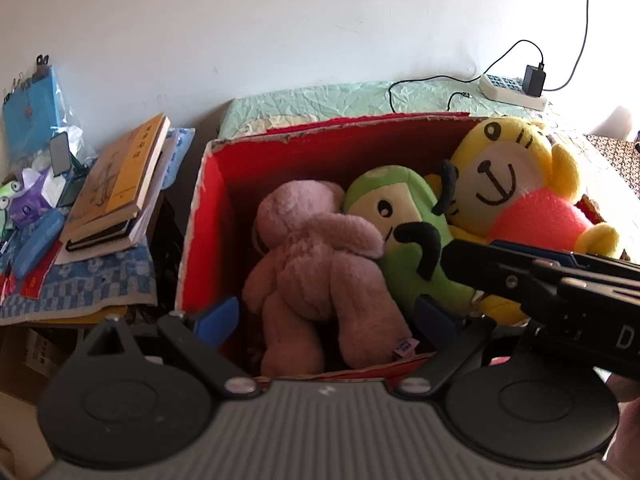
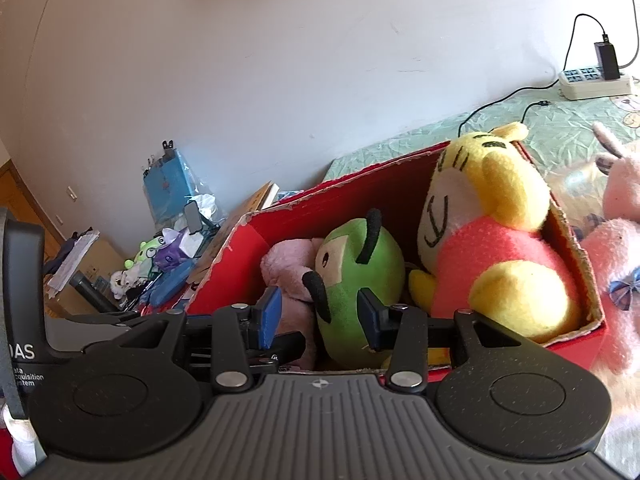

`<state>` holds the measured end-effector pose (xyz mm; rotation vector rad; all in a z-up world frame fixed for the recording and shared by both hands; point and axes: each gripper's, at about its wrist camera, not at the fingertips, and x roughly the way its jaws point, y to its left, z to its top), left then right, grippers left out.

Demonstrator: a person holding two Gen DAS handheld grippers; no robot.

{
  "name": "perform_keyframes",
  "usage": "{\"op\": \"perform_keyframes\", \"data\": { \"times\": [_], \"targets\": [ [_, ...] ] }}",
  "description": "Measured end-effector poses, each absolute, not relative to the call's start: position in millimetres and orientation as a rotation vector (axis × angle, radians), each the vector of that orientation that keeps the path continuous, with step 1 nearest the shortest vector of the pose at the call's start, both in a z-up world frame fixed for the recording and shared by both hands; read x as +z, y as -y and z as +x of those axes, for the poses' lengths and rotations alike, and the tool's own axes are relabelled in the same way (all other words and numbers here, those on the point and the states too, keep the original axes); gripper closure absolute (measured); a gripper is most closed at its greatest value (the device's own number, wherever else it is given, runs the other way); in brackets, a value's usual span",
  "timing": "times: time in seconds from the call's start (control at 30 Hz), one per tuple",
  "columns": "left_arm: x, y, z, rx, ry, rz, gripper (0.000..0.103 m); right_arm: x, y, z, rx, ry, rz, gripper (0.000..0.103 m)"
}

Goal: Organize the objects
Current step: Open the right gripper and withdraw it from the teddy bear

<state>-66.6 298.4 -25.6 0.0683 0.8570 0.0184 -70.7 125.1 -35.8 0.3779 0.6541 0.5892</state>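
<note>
The red box (image 1: 208, 216), cardboard with ragged torn rims, sits just ahead of both grippers on the bed (image 1: 320, 96). Between the left gripper's (image 1: 326, 316) wide-spread blue fingers (image 1: 218, 316) lies the fuzzy pink plush (image 1: 316, 264), untouched; bare red wall stays free beyond it. The right gripper's (image 2: 320, 316) fingers (image 2: 270, 312) stand open about the smooth green plush (image 2: 360, 276), not pinching. The yellow plush (image 2: 492, 216) fills the box's right end, against the rim.
</note>
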Motion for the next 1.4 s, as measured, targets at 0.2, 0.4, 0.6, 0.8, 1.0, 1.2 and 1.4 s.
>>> {"op": "perform_keyframes", "data": {
  "times": [0.2,0.4,0.6,0.8,1.0,1.2,1.4],
  "targets": [
    [-18,-296,-69,0.04,-0.845,0.077,0.008,-30,-121,-74,0.542,-0.646,0.366,0.059],
    [-14,-299,-67,0.063,-0.866,0.059,0.008,-21,-119,-79,0.479,-0.626,0.327,0.058],
    [-14,-300,-66,0.07,-0.891,0.067,0.008,-16,-117,-81,0.442,-0.616,0.302,0.058],
    [-14,-297,-67,0.063,-0.902,0.058,0.008,-13,-114,-85,0.414,-0.603,0.28,0.051],
    [-11,-292,-67,0.067,-0.913,0.058,0.008,-11,-106,-87,0.432,-0.588,0.296,0.051],
    [-2,-287,-74,0.124,-0.905,0.065,0.008,-9,-100,-86,0.479,-0.576,0.306,0.051],
    [8,-278,-84,0.185,-0.897,0.047,0.008,-6,-87,-82,0.546,-0.579,0.316,0.051]
  ]
}}
